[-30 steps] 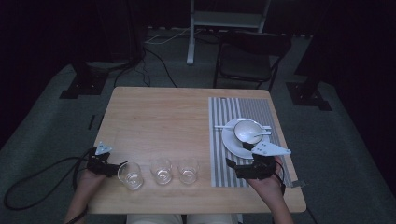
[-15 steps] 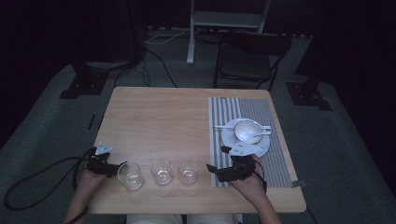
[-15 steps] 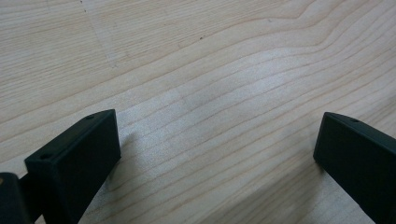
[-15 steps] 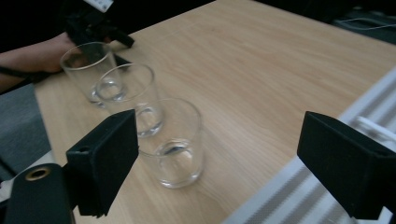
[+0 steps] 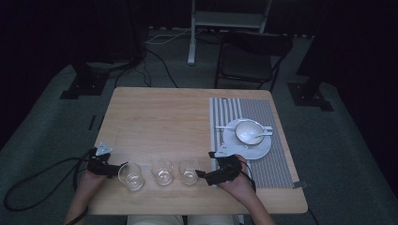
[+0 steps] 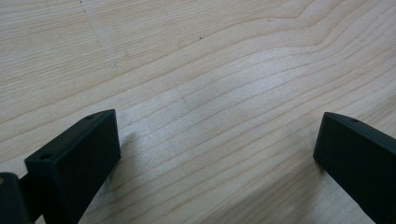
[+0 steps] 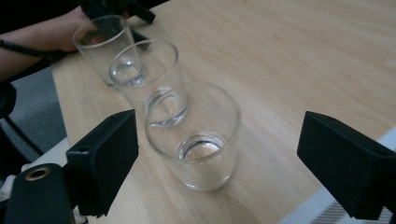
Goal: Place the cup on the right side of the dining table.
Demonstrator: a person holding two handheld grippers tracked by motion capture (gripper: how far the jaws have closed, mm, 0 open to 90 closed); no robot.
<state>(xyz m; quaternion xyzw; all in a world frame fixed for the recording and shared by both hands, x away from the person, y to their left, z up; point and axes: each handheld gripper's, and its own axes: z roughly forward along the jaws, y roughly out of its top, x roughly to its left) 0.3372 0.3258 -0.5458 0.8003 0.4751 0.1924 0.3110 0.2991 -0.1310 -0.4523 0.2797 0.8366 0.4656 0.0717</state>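
Three clear empty glasses stand in a row near the table's front edge: left glass (image 5: 130, 176), middle glass (image 5: 162, 170), right glass (image 5: 189, 171). My right gripper (image 5: 201, 175) lies low on the table just right of the right glass, pointing left. In the right gripper view the right gripper (image 7: 224, 154) is open, and the right glass (image 7: 196, 135) stands between its jaws without touching them. Behind it are the middle glass (image 7: 149, 79) and the left glass (image 7: 102, 42). My left gripper (image 5: 117, 168) rests beside the left glass. The left gripper (image 6: 217, 154) is open over bare wood.
A grey striped placemat (image 5: 277, 159) covers the table's right side. On it sit a white plate (image 5: 256, 151), a white bowl (image 5: 248, 131) and a spoon (image 5: 265, 132). A dark chair (image 5: 248, 61) stands beyond the far edge. Cables trail off the left.
My right gripper has moved left and down, from beside the plate on the placemat to the right glass, which now stands between its jaws. The left gripper has stayed put.
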